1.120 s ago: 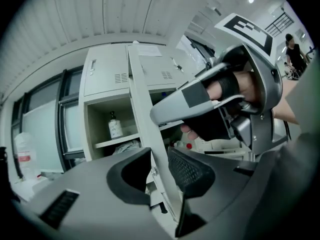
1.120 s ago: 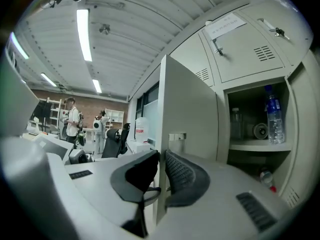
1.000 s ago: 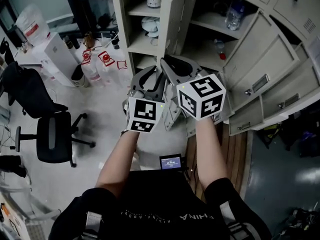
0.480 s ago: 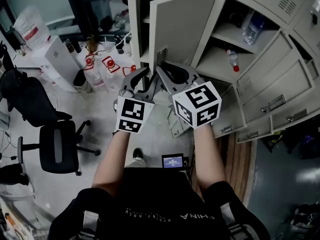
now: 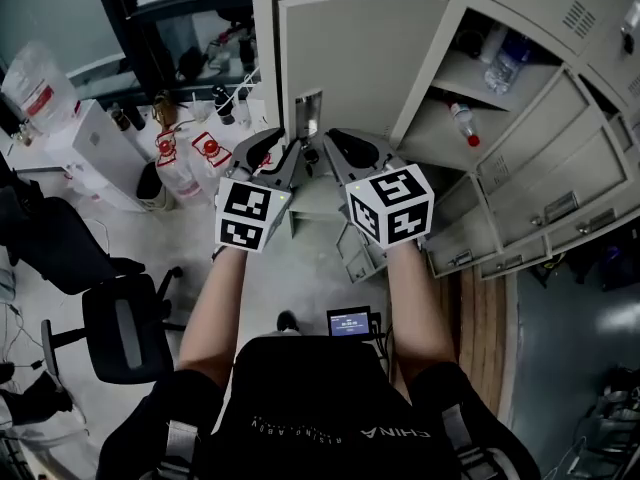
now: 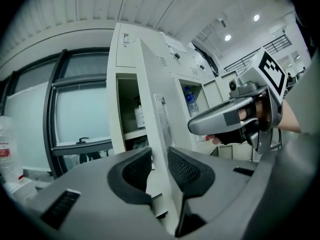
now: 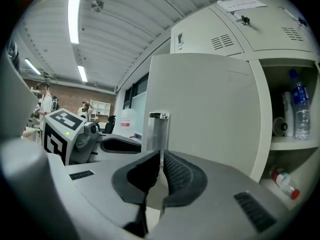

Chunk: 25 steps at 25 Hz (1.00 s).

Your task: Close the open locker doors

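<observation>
From the head view both grippers meet at the near edge of the locker door (image 5: 360, 58), which stands part-way open across its compartment with its metal handle (image 5: 308, 113) just above them. The left gripper (image 5: 296, 154) and the right gripper (image 5: 320, 154) sit side by side there, but from above their jaws cannot be read.

The left gripper view settles it for that side: the left gripper (image 6: 159, 156) holds the door's edge (image 6: 150, 109) between moderately spread jaws, and the edge fills the gap between the pads. It also shows the open shelf space behind the door, which the head view hides.

In the right gripper view the right gripper (image 7: 161, 159) faces the door's flat front. Its jaws have just been closing and stand almost together, a thin slit left, with nothing seen between them; the handle (image 7: 159, 134) rises just beyond the tips.

Only the head view shows further open doors (image 5: 540, 183) lower right. A water bottle (image 7: 299, 109) stands in the open compartment beside the door
</observation>
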Each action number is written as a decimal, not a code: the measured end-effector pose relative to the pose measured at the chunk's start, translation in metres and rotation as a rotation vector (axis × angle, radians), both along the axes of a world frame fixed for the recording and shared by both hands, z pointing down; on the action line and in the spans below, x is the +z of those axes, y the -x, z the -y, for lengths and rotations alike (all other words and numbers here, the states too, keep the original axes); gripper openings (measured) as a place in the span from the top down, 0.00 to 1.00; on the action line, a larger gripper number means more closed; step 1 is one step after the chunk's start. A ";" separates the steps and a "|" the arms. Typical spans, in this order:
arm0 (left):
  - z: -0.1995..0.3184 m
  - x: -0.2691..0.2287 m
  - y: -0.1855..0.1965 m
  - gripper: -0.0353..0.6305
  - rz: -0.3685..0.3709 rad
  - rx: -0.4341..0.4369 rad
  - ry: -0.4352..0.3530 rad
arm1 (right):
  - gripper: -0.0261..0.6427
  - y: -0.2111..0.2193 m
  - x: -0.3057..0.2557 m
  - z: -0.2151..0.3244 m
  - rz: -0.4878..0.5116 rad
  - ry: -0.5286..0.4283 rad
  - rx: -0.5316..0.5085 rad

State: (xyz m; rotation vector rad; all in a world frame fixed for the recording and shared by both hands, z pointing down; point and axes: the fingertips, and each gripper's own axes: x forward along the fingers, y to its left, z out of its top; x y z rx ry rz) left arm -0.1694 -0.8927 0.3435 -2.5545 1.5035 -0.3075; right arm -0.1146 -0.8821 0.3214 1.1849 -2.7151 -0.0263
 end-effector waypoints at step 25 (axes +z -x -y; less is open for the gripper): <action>0.140 -0.002 0.034 0.85 -0.007 -0.022 0.014 | 0.91 0.010 0.016 0.136 -0.108 -0.032 0.135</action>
